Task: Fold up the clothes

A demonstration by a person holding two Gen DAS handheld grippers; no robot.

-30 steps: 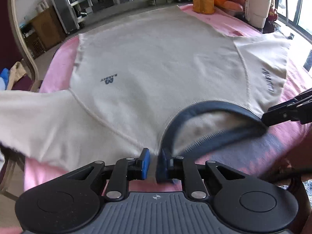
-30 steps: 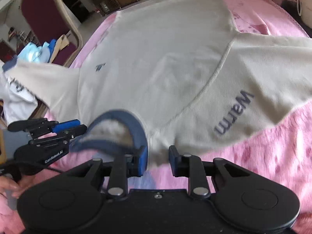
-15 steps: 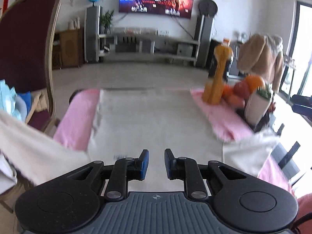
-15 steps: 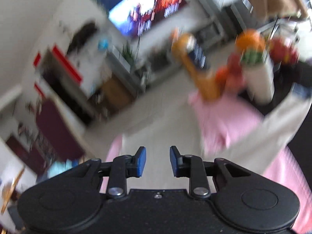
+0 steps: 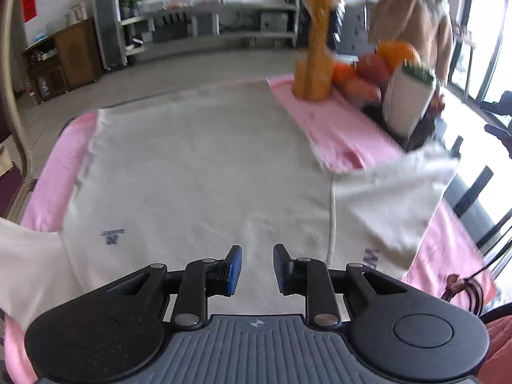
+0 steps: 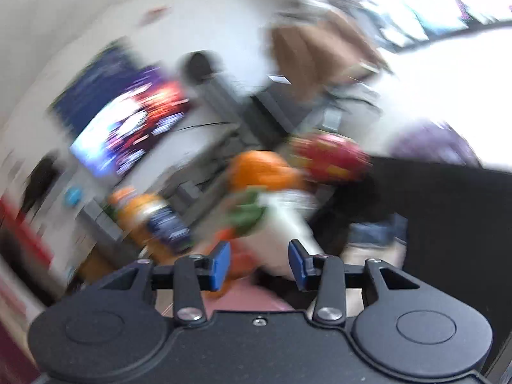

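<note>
A cream sweatshirt (image 5: 198, 172) lies spread flat on the pink-covered table (image 5: 339, 134), with a small dark logo (image 5: 112, 236) at the near left and its right sleeve (image 5: 393, 211) reaching toward the table's right edge. My left gripper (image 5: 257, 270) hovers open above the near part of the shirt, nothing between its blue pads. In the heavily blurred right wrist view, my right gripper (image 6: 258, 265) is open and empty, pointing up at the room; the sweatshirt does not show there.
An orange bottle (image 5: 315, 54), oranges and a red fruit (image 5: 380, 64) and a white container (image 5: 408, 99) stand at the table's far right. A chair frame (image 5: 16, 102) rises at the left. Beyond the table are a grey floor, a TV stand and a tan coat on a chair.
Both grippers were closed on the dark collar edge a second ago; they have let go, opened and lifted. The right gripper swung up and right, away from the shirt.
</note>
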